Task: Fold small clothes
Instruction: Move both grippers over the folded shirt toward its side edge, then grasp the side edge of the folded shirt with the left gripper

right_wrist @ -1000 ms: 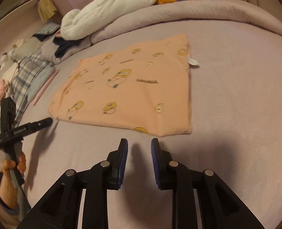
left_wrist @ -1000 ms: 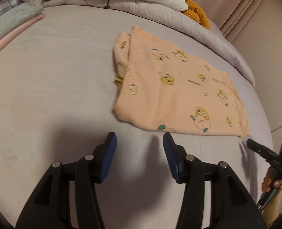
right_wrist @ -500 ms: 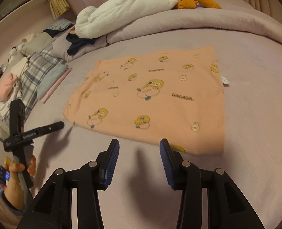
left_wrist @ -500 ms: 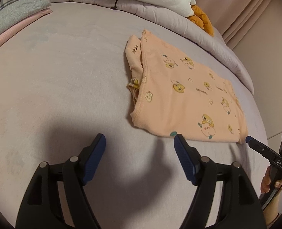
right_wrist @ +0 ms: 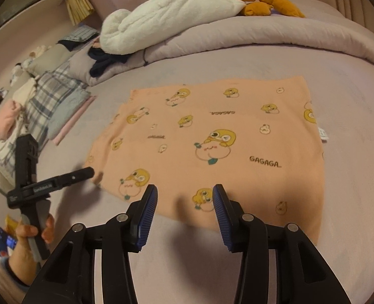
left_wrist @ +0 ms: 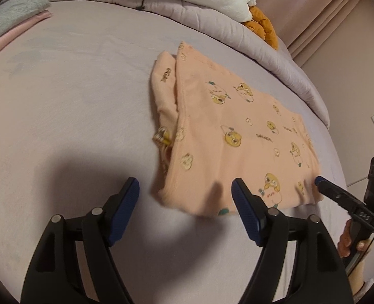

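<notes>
A peach garment printed with yellow cartoon figures lies folded flat on the lilac bed; a sleeve is tucked along its left side. My left gripper is open, and the garment's near left corner shows between its blue pads without touching them. In the right wrist view the same garment fills the middle. My right gripper is open over its near edge, nothing pinched. One of the left gripper's fingers reaches the cloth's left corner there; one of the right gripper's fingers meets the right corner.
A rolled lilac duvet runs along the far side with a white and orange plush toy on it. Folded clothes are stacked at the left. A dark garment lies by the duvet. A person's hand holds the left gripper.
Both grippers have come closer to the garment's near edge and their jaws have spread wider. The garment itself lies as it did.
</notes>
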Motion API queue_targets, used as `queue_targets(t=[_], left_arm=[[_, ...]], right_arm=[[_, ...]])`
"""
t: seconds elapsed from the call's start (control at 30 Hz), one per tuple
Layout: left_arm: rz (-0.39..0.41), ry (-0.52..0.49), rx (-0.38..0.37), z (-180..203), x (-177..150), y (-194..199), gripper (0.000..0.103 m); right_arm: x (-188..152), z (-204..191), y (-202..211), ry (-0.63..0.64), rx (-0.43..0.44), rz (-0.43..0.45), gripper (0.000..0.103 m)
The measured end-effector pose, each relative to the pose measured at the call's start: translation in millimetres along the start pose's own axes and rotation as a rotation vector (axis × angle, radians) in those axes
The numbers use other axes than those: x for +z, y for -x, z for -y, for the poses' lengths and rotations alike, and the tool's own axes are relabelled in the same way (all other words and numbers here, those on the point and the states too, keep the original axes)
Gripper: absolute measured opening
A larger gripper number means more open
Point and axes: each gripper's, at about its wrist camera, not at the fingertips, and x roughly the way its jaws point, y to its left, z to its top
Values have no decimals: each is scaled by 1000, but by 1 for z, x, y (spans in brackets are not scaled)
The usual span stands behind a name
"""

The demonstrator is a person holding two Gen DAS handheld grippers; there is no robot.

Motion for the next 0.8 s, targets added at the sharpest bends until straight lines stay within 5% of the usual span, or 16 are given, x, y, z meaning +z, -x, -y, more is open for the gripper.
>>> queue_targets(t=[0.47,0.8], left_arm=[[-25,26,-72,13,25,-24,81],[-20,47,-84,11,36,-31,82]], right_arm=[[22,-2,-12,38,-114,47,45],[35,-7,-22,63,-108,64,45]])
